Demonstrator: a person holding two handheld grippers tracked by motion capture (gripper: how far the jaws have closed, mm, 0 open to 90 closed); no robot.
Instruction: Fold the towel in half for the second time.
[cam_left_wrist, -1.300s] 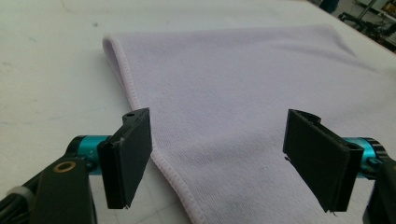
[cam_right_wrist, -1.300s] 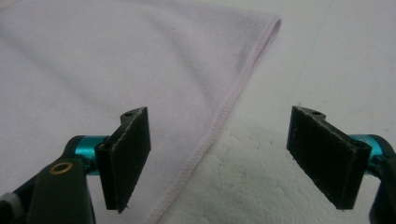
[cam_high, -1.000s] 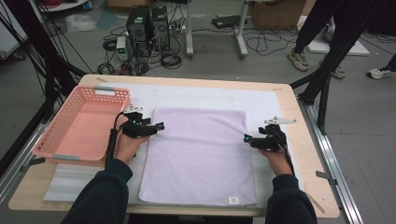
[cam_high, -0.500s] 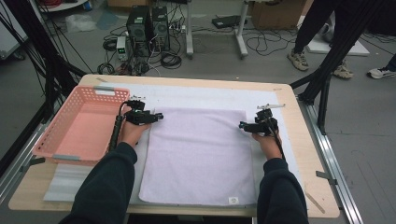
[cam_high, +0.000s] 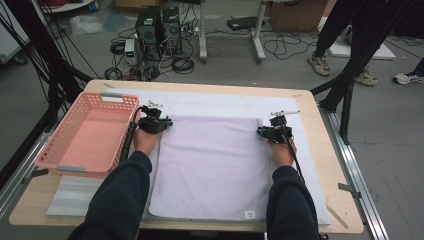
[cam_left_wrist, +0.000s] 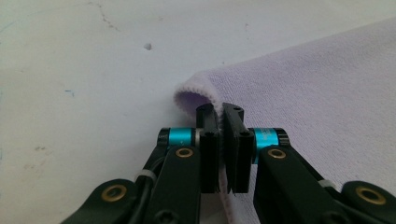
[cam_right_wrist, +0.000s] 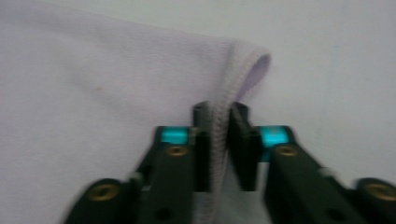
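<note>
The worktop (cam_high: 320, 165) carries a white mat, and my lilac towel (cam_high: 210, 165) lies flat across its middle, reaching down to the near edge. A pink basket (cam_high: 75, 165) sits at the left edge. My left gripper (cam_high: 162, 124) has just closed its jaws and pinches the towel's far-left corner hem. My right gripper (cam_high: 265, 132) has just closed likewise and clamps the far-right corner hem.
</note>
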